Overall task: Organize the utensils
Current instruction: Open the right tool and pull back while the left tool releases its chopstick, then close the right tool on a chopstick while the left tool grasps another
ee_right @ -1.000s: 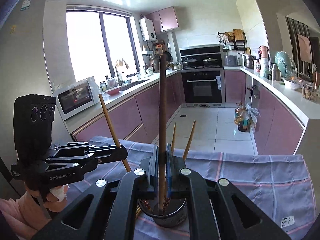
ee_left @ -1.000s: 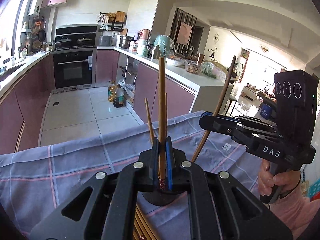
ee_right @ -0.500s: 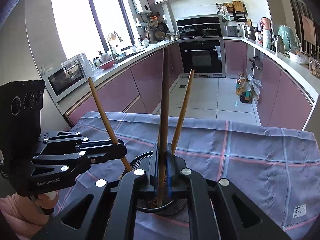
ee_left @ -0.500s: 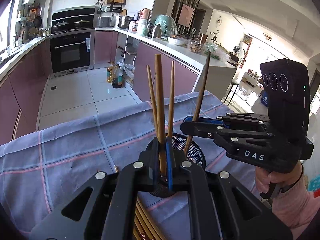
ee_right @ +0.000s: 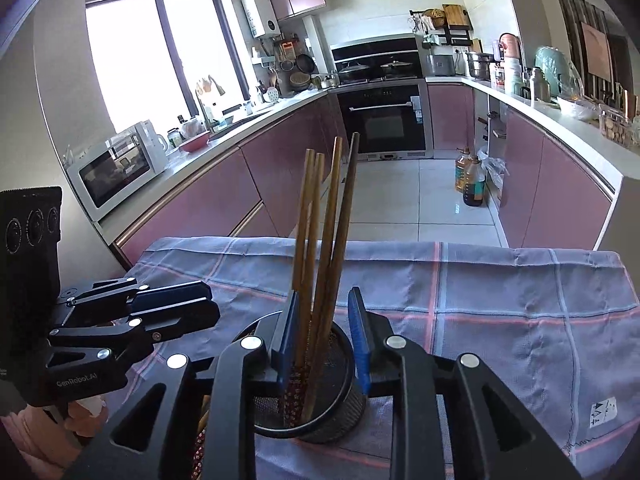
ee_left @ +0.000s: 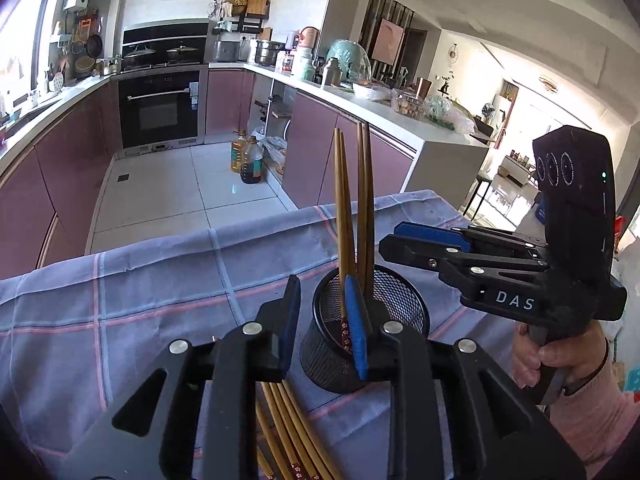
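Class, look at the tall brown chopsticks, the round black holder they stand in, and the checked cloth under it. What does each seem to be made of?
Tall brown chopsticks: probably bamboo or wood, matte, streaky grain.
Round black holder: likely painted metal mesh; fine see-through grid.
Checked cloth: woven fabric, soft wrinkles, visible weave.

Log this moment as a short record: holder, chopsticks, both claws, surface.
holder: black mesh cup, upright on the cloth
chopsticks in cup: four, standing, tips up
chopsticks left out: a bundle lying on the cloth beside the cup
left claw: jaws opening, pads pressing on nothing
right claw: jaws opening, the standing chopsticks between the pads, not gripped
surface: blue checked cloth
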The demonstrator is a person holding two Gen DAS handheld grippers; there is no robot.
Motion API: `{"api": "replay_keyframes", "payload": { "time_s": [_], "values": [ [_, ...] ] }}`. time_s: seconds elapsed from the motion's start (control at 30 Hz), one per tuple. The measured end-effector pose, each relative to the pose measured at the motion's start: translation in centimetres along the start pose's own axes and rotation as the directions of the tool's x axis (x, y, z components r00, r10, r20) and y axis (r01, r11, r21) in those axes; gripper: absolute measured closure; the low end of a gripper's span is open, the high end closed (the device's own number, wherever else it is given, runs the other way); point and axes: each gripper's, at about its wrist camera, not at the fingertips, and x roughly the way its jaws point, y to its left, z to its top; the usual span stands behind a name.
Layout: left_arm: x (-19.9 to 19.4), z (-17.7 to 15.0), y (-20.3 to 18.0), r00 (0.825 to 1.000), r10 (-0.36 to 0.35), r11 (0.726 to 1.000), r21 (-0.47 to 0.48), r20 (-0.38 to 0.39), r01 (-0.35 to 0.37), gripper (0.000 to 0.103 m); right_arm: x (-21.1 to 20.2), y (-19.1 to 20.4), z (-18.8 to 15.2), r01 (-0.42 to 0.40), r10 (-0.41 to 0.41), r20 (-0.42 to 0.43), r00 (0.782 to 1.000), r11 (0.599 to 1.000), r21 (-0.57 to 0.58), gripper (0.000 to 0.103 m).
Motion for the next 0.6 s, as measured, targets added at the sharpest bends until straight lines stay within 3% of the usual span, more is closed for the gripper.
{"api": "replay_keyframes", "payload": {
  "time_s": [0.07,0.27,0.37,0.6],
  "values": [
    [-1.0,-0.6,0.3,1.0,0.017,1.0,-0.001,0.025,-0.017,0.076,-1.1,0.6,-0.5,0.0,0.001,0.029,1.0,1.0,-0.021,0.057],
    [-4.1,-3.5,1.8,0.995,0.075,0.997,-0.003,0.061,-0.075,0.068,-4.1,3.2,-3.1,-0.073,0.078,0.065,0.995,0.993,-0.088,0.041],
    [-4.6,-5.7,3.0,0.995,0.096,0.995,-0.027,0.033,-0.095,0.066,-4.3,4.5,-4.7,-0.124,0.129,0.04,0.991,0.987,-0.1,0.032],
    [-2.3,-11.2,4.9,0.986,0.116,0.991,-0.049,-0.118,-0.122,0.066,-0.5,7.0,-9.0,-0.172,0.161,-0.124,0.979,0.982,-0.079,0.029]
  ]
}}
